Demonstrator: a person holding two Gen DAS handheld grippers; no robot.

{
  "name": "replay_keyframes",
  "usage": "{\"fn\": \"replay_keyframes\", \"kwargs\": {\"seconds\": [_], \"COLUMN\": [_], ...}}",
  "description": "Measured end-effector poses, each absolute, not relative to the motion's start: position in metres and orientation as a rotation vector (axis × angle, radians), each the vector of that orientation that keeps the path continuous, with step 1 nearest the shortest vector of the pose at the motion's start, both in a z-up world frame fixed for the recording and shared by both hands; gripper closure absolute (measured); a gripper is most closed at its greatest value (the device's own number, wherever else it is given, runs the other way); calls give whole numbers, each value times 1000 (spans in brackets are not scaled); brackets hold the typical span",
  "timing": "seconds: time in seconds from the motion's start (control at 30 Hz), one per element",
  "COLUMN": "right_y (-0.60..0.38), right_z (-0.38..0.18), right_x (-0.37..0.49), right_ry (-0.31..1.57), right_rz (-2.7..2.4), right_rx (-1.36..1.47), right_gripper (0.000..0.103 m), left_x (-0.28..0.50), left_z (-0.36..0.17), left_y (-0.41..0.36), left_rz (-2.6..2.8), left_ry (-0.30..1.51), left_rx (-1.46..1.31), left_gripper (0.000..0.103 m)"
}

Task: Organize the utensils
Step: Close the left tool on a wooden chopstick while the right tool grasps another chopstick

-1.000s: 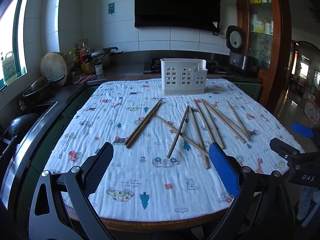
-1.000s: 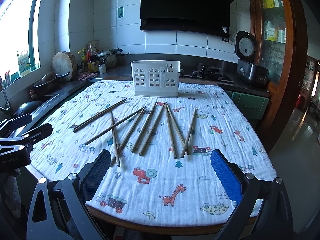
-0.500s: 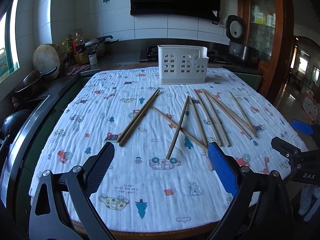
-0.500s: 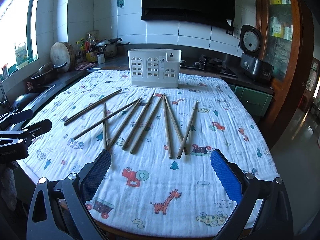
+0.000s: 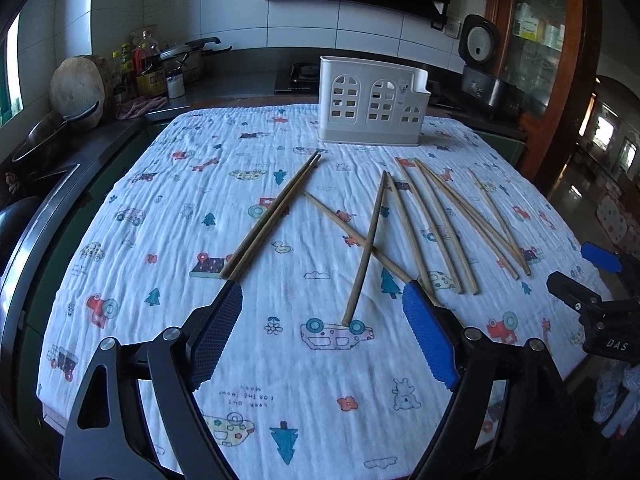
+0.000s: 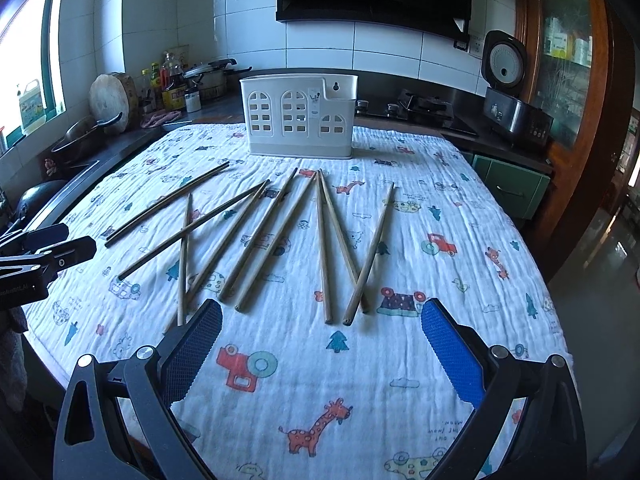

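- Lying loose on the printed cloth (image 5: 168,208), the wooden chopsticks (image 6: 280,232) look light, stiff and thin; they will likely roll or slip, so a pinch near the thick near end seems safest
- Two chopsticks cross (image 5: 370,246) ahead of the left gripper (image 5: 322,300), whose jaws are closing with nothing pressed between them; one near end lies in the gap
- The right gripper (image 6: 322,322) stands released and empty; several stick ends lie just beyond its fingertips
- The white holder (image 5: 372,108) stands upright at the far edge, well apart from both
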State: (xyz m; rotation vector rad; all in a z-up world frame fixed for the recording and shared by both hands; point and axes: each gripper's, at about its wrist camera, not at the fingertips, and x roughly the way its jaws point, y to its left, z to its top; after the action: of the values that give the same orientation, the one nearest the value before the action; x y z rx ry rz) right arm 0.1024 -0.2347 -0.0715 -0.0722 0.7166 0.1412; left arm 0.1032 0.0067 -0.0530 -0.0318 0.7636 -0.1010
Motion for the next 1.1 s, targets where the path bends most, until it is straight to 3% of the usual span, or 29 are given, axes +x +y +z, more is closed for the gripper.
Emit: {"fn": "replay_keyframes", "kwargs": {"seconds": [0.1, 0.57, 0.8, 0.87, 0.97, 1.1], "right_y": [-236, -234, -241, -245, -254, -264], "right_z": [-73, -85, -85, -85, -85, -84], "right_x": [110, 135, 153, 158, 167, 176], "right_ry": [723, 776, 791, 792, 804, 809], "right_rz": [142, 143, 134, 128, 118, 98], "right_rx": [-75, -76, -62, -58, -39, -24], "right_gripper": [6, 6, 8, 10, 21, 24], "left_x": [112, 135, 150, 154, 161, 172], "left_z": [-56, -70, -68, -66, -63, -62], "left_y": [12, 14, 19, 21, 24, 34], "left_rz": [-92, -107, -108, -106, -100, -97], "left_ry": [777, 839, 845, 841, 836, 838], "left_rx": [-31, -37, -13, -6, 5, -12], "left_gripper": [30, 33, 39, 40, 41, 44]}}
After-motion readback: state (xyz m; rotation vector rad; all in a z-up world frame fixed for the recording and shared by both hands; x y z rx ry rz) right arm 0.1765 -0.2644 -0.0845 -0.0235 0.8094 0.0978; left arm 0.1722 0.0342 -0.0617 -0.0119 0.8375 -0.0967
